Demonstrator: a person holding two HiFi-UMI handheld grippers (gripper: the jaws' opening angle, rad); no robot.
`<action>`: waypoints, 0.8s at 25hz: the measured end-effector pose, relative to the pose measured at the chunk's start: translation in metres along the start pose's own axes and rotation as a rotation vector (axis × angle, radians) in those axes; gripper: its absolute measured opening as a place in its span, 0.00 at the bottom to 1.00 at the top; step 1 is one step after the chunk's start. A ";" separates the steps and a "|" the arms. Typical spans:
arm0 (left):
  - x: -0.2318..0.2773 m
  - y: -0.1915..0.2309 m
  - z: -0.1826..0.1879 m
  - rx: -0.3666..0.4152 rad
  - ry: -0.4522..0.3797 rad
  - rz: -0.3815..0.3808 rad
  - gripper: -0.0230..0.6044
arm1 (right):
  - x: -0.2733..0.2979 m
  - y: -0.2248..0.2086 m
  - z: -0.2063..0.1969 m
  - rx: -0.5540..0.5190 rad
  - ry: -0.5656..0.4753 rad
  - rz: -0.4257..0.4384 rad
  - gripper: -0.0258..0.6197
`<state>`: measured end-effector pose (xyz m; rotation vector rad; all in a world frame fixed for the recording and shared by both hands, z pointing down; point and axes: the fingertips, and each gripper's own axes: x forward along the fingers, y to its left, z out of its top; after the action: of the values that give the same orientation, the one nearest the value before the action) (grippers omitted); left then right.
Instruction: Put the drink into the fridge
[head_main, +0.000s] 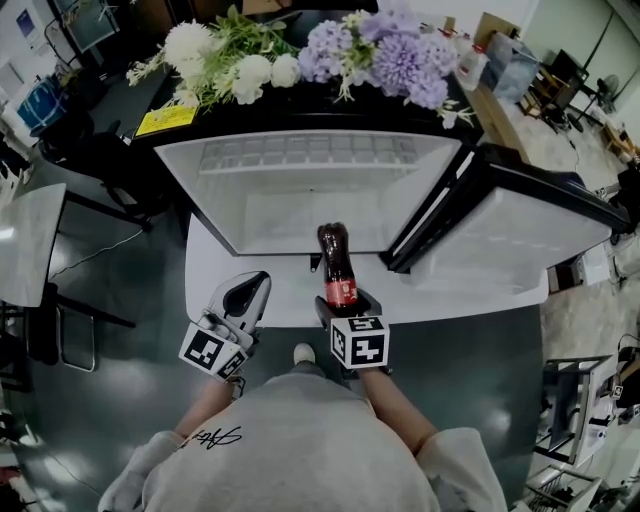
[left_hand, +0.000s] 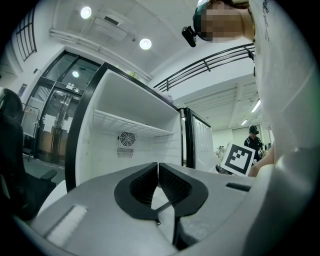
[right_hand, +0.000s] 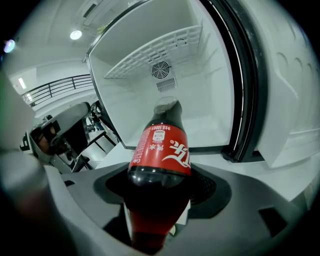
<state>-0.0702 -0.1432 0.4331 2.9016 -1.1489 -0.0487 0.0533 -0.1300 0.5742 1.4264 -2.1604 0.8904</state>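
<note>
The dark cola bottle with a red label (right_hand: 161, 156), pinched low down by the jaws of the right gripper (head_main: 341, 302) in front of the open white fridge (head_main: 262, 214), should be carried in slowly and stood up, with the empty, pressed-together jaws of the left gripper (head_main: 249, 293) held aside.

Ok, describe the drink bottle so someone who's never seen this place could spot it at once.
Find the open white fridge with flowers on top. Just in front of its opening, the right gripper is shut on the bottle. It is the only bottle in view: dark cola with a red label, while the left gripper beside it is shut and holds nothing.
</note>
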 end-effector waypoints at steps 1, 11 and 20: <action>0.001 0.001 0.000 -0.002 0.000 -0.004 0.06 | 0.003 -0.001 -0.001 0.002 0.006 -0.003 0.54; 0.012 0.008 -0.004 0.005 0.014 -0.062 0.06 | 0.030 -0.013 -0.003 0.011 0.033 -0.048 0.54; 0.019 0.015 -0.002 0.012 0.012 -0.040 0.06 | 0.054 -0.019 -0.005 0.018 0.060 -0.040 0.54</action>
<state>-0.0667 -0.1677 0.4351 2.9313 -1.0932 -0.0257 0.0496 -0.1675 0.6171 1.4277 -2.0779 0.9280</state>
